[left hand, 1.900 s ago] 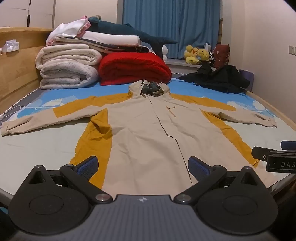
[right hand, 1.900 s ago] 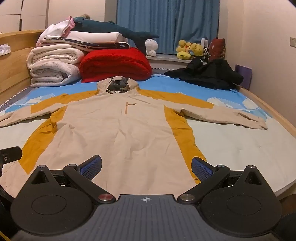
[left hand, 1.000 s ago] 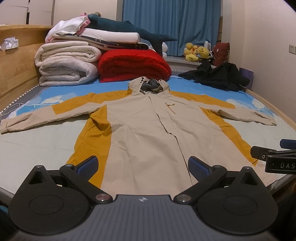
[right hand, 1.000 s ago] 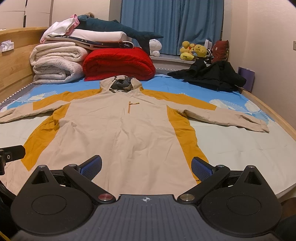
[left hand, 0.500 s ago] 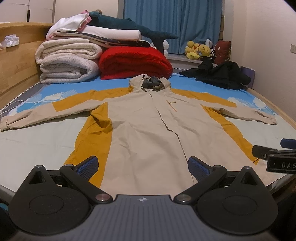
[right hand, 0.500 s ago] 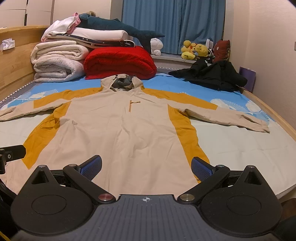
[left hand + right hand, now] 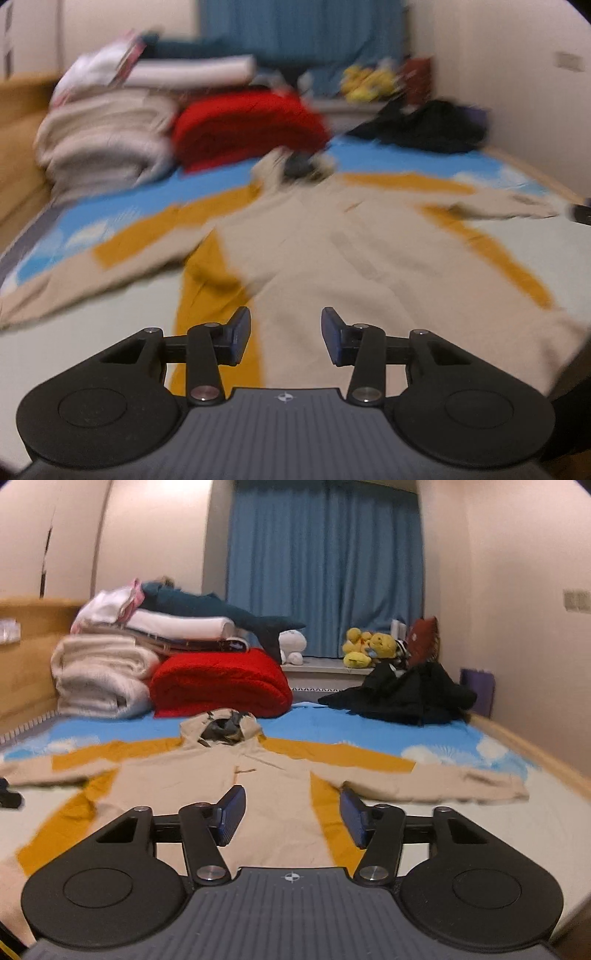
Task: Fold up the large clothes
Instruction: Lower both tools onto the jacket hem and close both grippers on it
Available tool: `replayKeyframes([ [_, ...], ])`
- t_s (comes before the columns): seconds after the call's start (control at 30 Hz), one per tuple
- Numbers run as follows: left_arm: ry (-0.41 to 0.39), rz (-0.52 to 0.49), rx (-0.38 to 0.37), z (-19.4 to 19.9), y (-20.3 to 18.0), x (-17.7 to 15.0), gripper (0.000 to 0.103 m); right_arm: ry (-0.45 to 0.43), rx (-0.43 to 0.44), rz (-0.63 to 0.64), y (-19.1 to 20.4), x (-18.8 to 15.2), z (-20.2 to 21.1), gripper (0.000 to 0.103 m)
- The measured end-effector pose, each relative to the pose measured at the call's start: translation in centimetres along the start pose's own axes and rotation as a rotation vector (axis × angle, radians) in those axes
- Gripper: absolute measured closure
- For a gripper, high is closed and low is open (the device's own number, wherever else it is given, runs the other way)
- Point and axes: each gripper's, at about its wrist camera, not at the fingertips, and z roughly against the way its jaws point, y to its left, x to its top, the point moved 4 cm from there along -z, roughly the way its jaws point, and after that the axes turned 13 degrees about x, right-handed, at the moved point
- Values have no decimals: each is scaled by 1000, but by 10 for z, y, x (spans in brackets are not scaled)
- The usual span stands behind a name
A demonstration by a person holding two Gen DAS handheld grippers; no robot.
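A beige hooded jacket with mustard-yellow panels (image 7: 332, 258) (image 7: 266, 786) lies flat on the bed, front up, with both sleeves spread out and the hood toward the headboard. My left gripper (image 7: 286, 334) hangs above the jacket's lower left part, and its jaws are closing with nothing between them. My right gripper (image 7: 293, 818) hovers over the lower right part, its jaws also closing on empty air. The left wrist view is blurred by motion.
Folded white quilts (image 7: 99, 675), a red blanket (image 7: 221, 686) and a shark plush (image 7: 221, 609) are piled at the head of the bed. A black garment (image 7: 406, 694) lies at the back right. A wooden rail (image 7: 532, 753) edges the bed on the right.
Both grippers' jaws have narrowed from wide open. Both views have shifted forward over the jacket, and the right view has tilted upward.
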Motion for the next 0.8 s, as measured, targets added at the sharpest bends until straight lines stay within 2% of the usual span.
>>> replayKeyframes([
  [0.03,64,15,34,-16,6,-10,55,43,7,13,-10,-3,-10,37],
  [0.1,268,49,133,-49,19,-36,54,128,-26,22,-30,-16,-29,37],
  [0.13,352,82,151,-62,27,-48,48,197,-55,37,-40,-24,-37,37],
  [0.2,452,142,147,-76,38,-58,35,309,-153,-70,-67,-46,-54,37],
  [0.23,498,160,139,-81,43,-64,30,337,-180,-130,-78,-53,-58,37],
  [0.3,531,156,154,-87,50,-64,27,414,-217,-279,-102,-77,-67,37],
  [0.4,500,178,192,-93,55,-63,26,495,-270,-400,-122,-105,-71,37],
  [0.53,523,203,190,-103,52,-73,26,596,-298,-408,-117,-131,-72,37],
  [0.6,514,206,192,-103,50,-73,26,635,-262,-424,-111,-146,-86,37],
  [0.67,500,205,186,-104,49,-72,36,646,-247,-430,-107,-152,-93,38],
  [0.73,482,197,183,-102,47,-71,63,630,-252,-448,-108,-152,-91,47],
  [0.77,478,194,181,-102,46,-71,71,626,-255,-454,-107,-151,-90,60],
  [0.8,475,195,170,-100,45,-71,93,628,-256,-455,-107,-151,-93,74],
])
